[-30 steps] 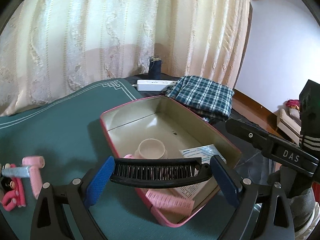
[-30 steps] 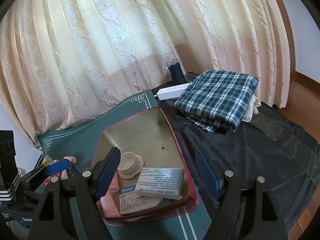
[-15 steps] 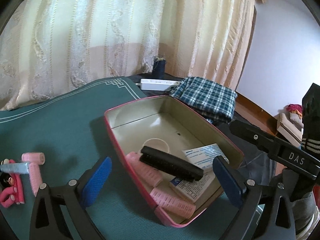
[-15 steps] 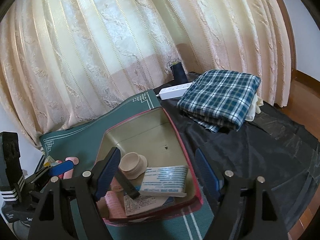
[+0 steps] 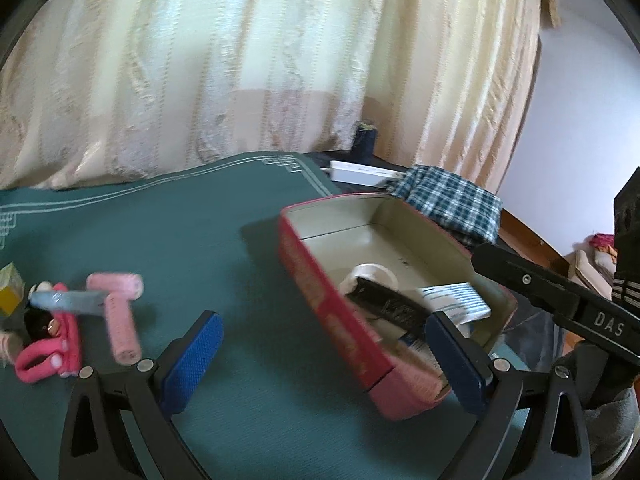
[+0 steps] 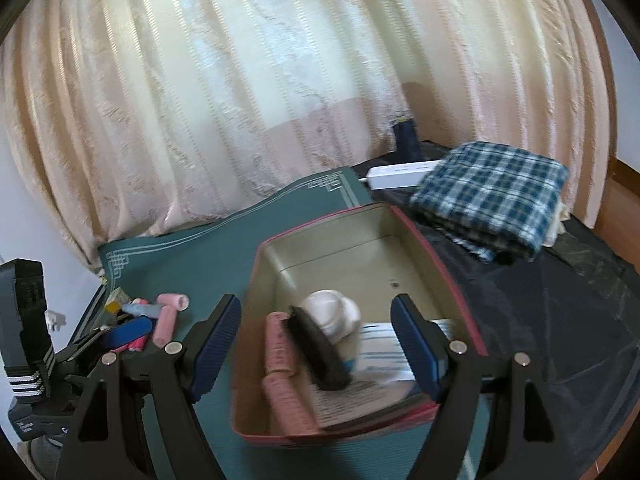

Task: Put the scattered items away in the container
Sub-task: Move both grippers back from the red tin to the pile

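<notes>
A pink tin (image 5: pixel 320 300) with a cream inside sits on the green mat. In it lie a black comb (image 5: pixel 386 306), a cream jar (image 6: pixel 332 314), pink rollers (image 6: pixel 280 344) and a printed leaflet (image 6: pixel 380 346). My left gripper (image 5: pixel 324 364) is open and empty, low over the mat just left of the tin. Further left on the mat lie pink rollers (image 5: pixel 120 320), a blue roller (image 5: pixel 66 300) and a pink clip (image 5: pixel 48 354). My right gripper (image 6: pixel 316 346) is open and empty, its pads astride the tin's near end.
A folded plaid cloth (image 6: pixel 492 196), a white power strip (image 6: pixel 400 172) and a dark spool (image 6: pixel 404 140) lie behind the tin on a black sheet (image 6: pixel 560 300). A cream curtain (image 6: pixel 280 80) closes the back. A small yellow box (image 5: pixel 10 294) sits at the far left.
The left gripper let the black comb drop into the tin, then swung left over the mat toward the loose rollers. The right gripper shifted sideways and stayed open.
</notes>
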`<act>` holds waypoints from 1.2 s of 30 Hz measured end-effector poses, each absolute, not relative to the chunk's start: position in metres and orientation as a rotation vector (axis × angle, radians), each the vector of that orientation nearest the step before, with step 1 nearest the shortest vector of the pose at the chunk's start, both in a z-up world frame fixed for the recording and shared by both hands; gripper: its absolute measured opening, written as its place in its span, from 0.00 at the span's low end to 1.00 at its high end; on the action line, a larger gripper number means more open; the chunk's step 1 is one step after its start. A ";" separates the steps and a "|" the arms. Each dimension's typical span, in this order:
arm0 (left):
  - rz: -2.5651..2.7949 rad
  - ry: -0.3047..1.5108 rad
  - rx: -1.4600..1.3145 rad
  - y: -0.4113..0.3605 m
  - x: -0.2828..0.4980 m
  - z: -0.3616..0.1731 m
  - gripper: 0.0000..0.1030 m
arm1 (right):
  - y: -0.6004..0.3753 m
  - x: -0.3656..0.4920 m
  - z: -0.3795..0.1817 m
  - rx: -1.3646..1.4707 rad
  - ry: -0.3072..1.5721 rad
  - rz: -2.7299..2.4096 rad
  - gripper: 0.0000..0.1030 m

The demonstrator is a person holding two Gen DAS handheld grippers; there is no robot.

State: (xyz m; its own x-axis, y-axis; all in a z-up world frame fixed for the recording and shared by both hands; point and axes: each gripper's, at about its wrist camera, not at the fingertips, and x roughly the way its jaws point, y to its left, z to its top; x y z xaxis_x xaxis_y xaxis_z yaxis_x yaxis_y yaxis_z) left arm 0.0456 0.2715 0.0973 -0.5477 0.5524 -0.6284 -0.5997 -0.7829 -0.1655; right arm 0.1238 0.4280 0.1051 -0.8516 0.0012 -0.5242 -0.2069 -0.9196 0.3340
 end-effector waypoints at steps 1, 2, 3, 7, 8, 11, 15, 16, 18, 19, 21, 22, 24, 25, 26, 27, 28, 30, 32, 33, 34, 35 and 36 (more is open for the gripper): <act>2.312 0.081 -0.907 0.265 0.045 0.096 0.99 | 0.423 0.121 0.106 -0.817 0.580 2.872 0.78; 2.323 0.070 -0.913 0.258 0.043 0.095 0.99 | 0.415 0.118 0.106 -0.827 0.572 2.885 0.78; 2.335 0.058 -0.919 0.250 0.042 0.094 0.99 | 0.409 0.116 0.107 -0.836 0.564 2.898 0.78; 2.383 0.018 -0.942 0.217 0.036 0.089 0.99 | 0.379 0.104 0.110 -0.872 0.530 2.952 0.78; 2.398 0.009 -0.949 0.209 0.034 0.088 0.99 | 0.371 0.101 0.111 -0.881 0.518 2.967 0.78; 2.433 -0.026 -0.968 0.184 0.028 0.084 0.99 | 0.347 0.091 0.113 -0.910 0.492 3.011 0.78; 2.491 -0.077 -0.999 0.145 0.019 0.077 0.99 | 0.317 0.077 0.111 -0.964 0.473 3.056 0.78; 2.504 -0.087 -1.005 0.136 0.017 0.076 0.99 | 0.310 0.074 0.110 -0.979 0.468 3.064 0.78; 2.529 -0.105 -1.019 0.118 0.012 0.073 0.99 | 0.298 0.069 0.106 -1.011 0.460 3.076 0.78; 2.534 -0.110 -1.024 0.113 0.010 0.072 0.99 | 0.292 0.065 0.105 -1.031 0.455 3.082 0.78; 2.537 -0.112 -1.043 0.097 0.003 0.067 0.99 | 0.280 0.059 0.098 -1.074 0.443 3.087 0.78; 2.540 -0.104 -1.048 0.092 0.001 0.066 0.99 | 0.277 0.057 0.096 -1.091 0.440 3.087 0.78; 2.558 -0.084 -1.053 0.075 -0.007 0.063 0.99 | 0.269 0.053 0.089 -1.130 0.436 3.086 0.78; 2.565 -0.083 -1.059 0.067 -0.012 0.061 0.99 | 0.268 0.052 0.087 -1.142 0.435 3.085 0.78; 2.570 -0.086 -1.063 0.062 -0.015 0.060 0.99 | 0.266 0.050 0.085 -1.155 0.434 3.082 0.78; 2.579 -0.091 -1.068 0.054 -0.020 0.059 0.99 | 0.265 0.048 0.083 -1.165 0.435 3.079 0.78; 2.589 -0.092 -1.072 0.047 -0.026 0.058 0.99 | 0.264 0.046 0.081 -1.173 0.437 3.077 0.78; 2.600 -0.084 -1.091 0.037 -0.036 0.054 0.99 | 0.263 0.042 0.079 -1.188 0.442 3.072 0.78; 2.604 -0.058 -1.112 0.030 -0.045 0.049 0.99 | 0.262 0.039 0.077 -1.201 0.444 3.067 0.78; 2.607 -0.047 -1.122 0.027 -0.049 0.046 0.99 | 0.261 0.037 0.075 -1.207 0.443 3.066 0.78; 2.611 -0.044 -1.133 0.025 -0.053 0.044 0.99 | 0.261 0.036 0.074 -1.212 0.443 3.064 0.78; 2.613 -0.049 -1.143 0.023 -0.058 0.041 0.99 | 0.260 0.035 0.073 -1.218 0.443 3.062 0.78; 2.610 -0.056 -1.147 0.020 -0.061 0.039 0.99 | 0.260 0.033 0.071 -1.225 0.443 3.060 0.78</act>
State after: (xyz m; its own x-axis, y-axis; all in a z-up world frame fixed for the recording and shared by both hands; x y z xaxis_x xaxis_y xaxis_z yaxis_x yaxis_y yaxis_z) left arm -0.0611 0.0203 0.0388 -0.6415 0.2770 -0.7154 -0.2461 -0.9576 -0.1500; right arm 0.0330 0.2597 0.0713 -0.7140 -0.2657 -0.6478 0.0712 -0.9480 0.3103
